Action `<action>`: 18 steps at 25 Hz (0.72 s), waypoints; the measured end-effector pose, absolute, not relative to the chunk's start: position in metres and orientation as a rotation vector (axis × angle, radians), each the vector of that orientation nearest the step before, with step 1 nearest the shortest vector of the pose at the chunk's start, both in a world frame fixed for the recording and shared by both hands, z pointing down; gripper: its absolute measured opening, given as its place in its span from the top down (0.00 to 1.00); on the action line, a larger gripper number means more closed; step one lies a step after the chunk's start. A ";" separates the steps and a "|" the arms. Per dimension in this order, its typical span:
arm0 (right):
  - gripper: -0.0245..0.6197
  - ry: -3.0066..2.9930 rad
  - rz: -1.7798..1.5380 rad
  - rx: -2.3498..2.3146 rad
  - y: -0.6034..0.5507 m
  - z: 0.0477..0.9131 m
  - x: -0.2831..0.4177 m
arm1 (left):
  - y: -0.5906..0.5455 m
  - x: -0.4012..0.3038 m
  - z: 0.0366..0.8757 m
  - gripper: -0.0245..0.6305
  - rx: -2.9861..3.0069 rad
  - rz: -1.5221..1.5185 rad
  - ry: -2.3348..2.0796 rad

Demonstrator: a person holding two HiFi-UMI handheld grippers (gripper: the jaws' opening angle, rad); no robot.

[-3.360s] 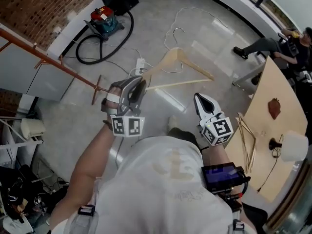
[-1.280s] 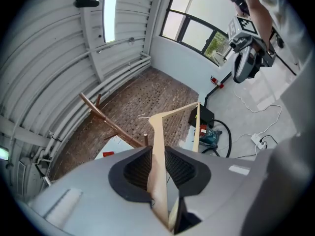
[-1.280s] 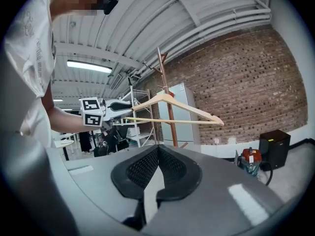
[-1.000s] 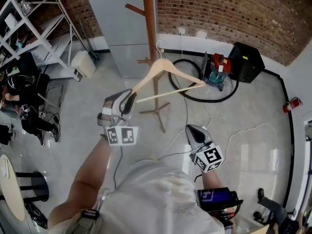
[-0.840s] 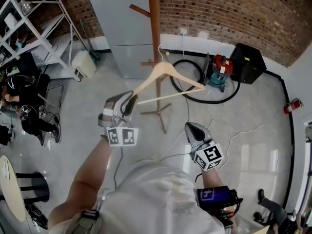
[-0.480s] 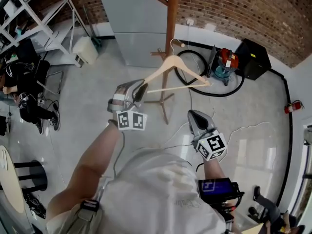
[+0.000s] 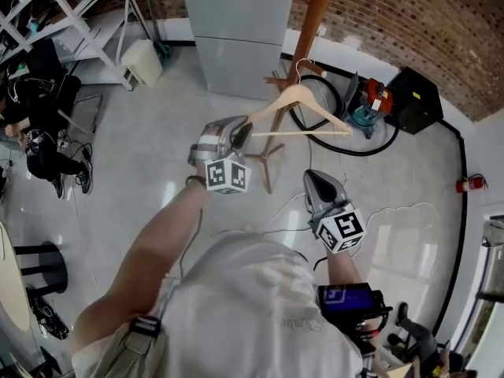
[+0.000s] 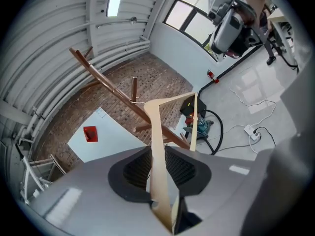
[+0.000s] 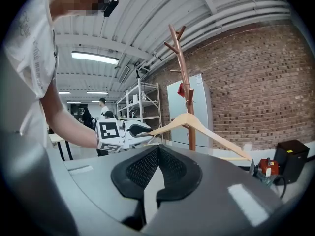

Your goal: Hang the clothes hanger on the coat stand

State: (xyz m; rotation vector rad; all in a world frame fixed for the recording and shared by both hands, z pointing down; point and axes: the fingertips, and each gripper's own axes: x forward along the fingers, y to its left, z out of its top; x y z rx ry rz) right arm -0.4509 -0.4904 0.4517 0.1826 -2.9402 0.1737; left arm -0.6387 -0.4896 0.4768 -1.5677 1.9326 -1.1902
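In the head view my left gripper [image 7: 246, 130] grips the left arm end of a pale wooden clothes hanger [image 7: 303, 99]. Its jaws are opening slightly while the pads still press on the wood [image 8: 158, 146]. The hanger's metal hook [image 7: 303, 63] sits right beside the trunk of the brown wooden coat stand [image 7: 312, 20]; I cannot tell whether it touches. My right gripper [image 7: 309, 176] hangs lower right, shut and empty, a little short of the stand's feet [image 7: 268, 157]. From the right gripper view, the hanger [image 9: 206, 128] is in front of the stand [image 9: 184, 73].
A red and blue vacuum cleaner [image 7: 371, 105] with a black hose and a black box [image 7: 414, 93] stand right of the stand. A grey cabinet [image 7: 235, 22] is behind it, metal shelving [image 7: 75, 10] and a seated person [image 7: 35, 124] at left. White cables cross the floor.
I have come closer to the coat stand. My left gripper has carried the hanger up and forward, and its hook now sits by the trunk. The right gripper has barely shifted.
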 end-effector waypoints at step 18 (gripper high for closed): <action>0.94 -2.920 0.199 0.242 -0.500 0.462 -0.459 | -0.499 -0.654 0.490 0.89 -1.633 -1.181 1.973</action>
